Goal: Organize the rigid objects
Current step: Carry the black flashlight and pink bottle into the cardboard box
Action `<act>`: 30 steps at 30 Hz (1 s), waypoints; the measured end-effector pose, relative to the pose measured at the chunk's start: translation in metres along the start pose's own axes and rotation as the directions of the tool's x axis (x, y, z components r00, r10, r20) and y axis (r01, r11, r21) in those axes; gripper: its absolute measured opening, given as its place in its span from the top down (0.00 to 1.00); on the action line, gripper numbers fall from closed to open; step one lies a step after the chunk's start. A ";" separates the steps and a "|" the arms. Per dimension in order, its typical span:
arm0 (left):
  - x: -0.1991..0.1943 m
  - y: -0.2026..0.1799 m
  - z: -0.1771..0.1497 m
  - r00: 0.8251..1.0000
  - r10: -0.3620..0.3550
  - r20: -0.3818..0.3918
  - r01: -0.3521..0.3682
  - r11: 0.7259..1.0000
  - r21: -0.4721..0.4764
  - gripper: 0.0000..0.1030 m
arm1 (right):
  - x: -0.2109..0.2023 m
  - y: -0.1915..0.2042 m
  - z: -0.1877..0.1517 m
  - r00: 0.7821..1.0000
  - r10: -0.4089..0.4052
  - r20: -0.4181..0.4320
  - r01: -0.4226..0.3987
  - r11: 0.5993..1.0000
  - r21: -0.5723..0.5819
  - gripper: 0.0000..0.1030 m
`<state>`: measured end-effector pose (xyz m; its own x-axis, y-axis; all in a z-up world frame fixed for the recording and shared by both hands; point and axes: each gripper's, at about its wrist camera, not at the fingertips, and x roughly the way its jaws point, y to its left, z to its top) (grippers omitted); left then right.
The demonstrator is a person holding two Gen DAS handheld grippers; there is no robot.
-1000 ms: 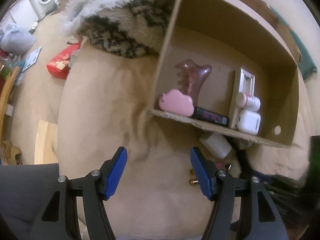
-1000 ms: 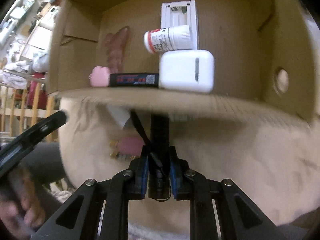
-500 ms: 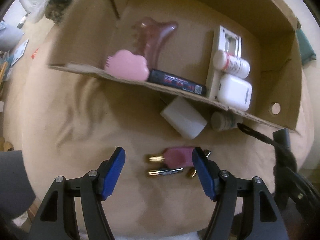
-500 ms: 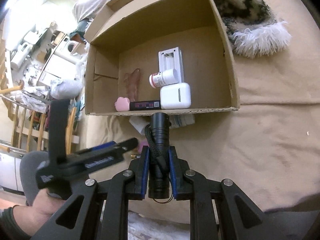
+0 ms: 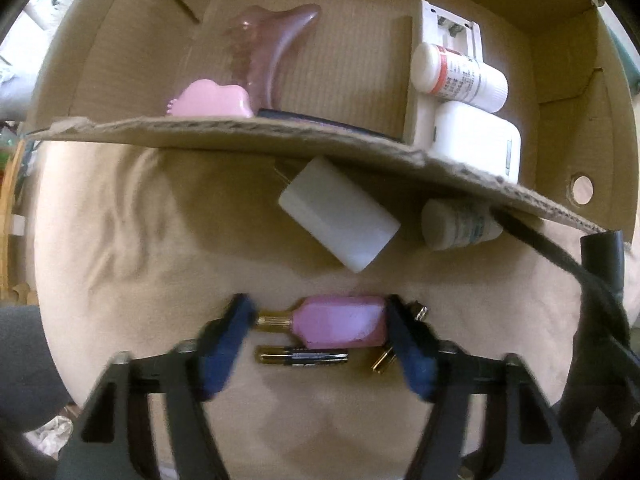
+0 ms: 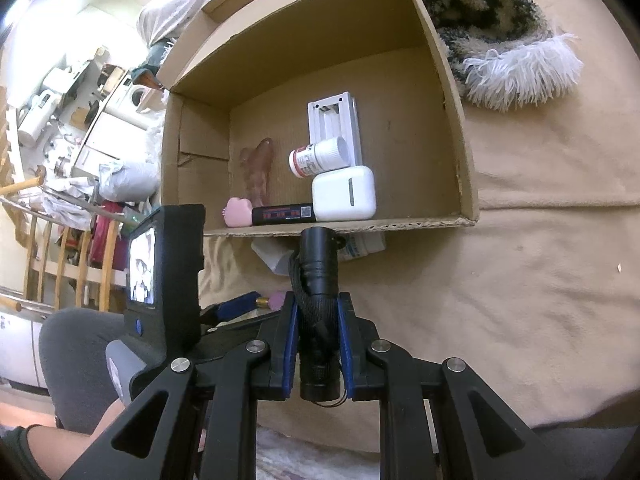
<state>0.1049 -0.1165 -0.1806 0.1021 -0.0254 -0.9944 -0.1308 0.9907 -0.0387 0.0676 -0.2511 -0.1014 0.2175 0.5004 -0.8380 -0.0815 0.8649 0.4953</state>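
A big tan blanket (image 6: 540,260) covers the soft place where everything lies. On it sits a brown cardboard box (image 6: 448,92) with its top open, and a fuzzy black-and-white rug (image 6: 500,32) lies just past the box. Inside the box, near the front wall, are a white case (image 6: 344,199), a white pill bottle (image 6: 318,157) with a red band leaning on a flat white tray (image 6: 340,120), a long black stick with red marks (image 6: 282,214), a small pink cloud-shaped thing (image 5: 212,100) and a clear pink comb shape (image 5: 272,48). Outside the box, right by its front wall, lie a white block (image 5: 340,214) and another small white bottle (image 5: 460,224). The right gripper (image 6: 318,344) is squeezed tight on a black flashlight (image 6: 318,276), which sticks up between the blue pads toward the box. The left gripper (image 5: 320,320) points down at the blanket, and its jaws have just been closing in. A little pink bottle (image 5: 340,322) with a gold cap lies on its side between them; the blue pads sit at both of its ends, but the picture is too blurry to tell if they press it. A dark battery (image 5: 302,358) with gold ends lies just beside the pink bottle.
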 end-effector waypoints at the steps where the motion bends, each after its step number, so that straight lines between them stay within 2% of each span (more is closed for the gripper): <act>1: -0.001 0.001 -0.002 1.000 -0.006 0.003 0.006 1.000 0.005 0.43 | 0.001 0.000 0.000 1.000 -0.002 -0.002 0.002 1.000 -0.001 0.81; 4: -0.001 0.008 -0.004 1.000 -0.023 0.005 0.023 0.999 0.022 0.43 | 0.003 0.001 0.000 1.000 -0.009 -0.006 0.009 1.000 -0.005 0.81; 10: -0.022 0.042 -0.016 1.000 0.004 0.028 -0.004 1.000 0.006 0.43 | 0.002 -0.001 -0.004 1.000 -0.027 -0.003 0.027 1.000 -0.009 0.81; 19: -0.061 0.081 -0.026 0.994 0.020 0.104 -0.019 1.000 -0.012 0.43 | -0.012 0.008 -0.012 0.999 -0.003 0.033 0.004 0.999 -0.042 0.81; 24: -0.102 0.094 -0.013 0.981 0.005 0.192 -0.003 1.000 -0.009 0.43 | -0.047 0.019 -0.002 0.989 0.053 0.142 -0.044 0.997 -0.064 0.81; 30: -0.154 0.085 0.004 0.955 -0.023 0.295 0.024 1.000 0.001 0.43 | -0.077 0.035 0.021 0.973 0.058 0.222 -0.037 0.995 -0.097 0.81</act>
<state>0.0817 -0.0283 -0.0307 0.3915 -0.0075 -0.9202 -0.1272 0.9899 -0.0622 0.0683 -0.2603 -0.0155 0.4232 0.5283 -0.7360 -0.1831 0.8455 0.5016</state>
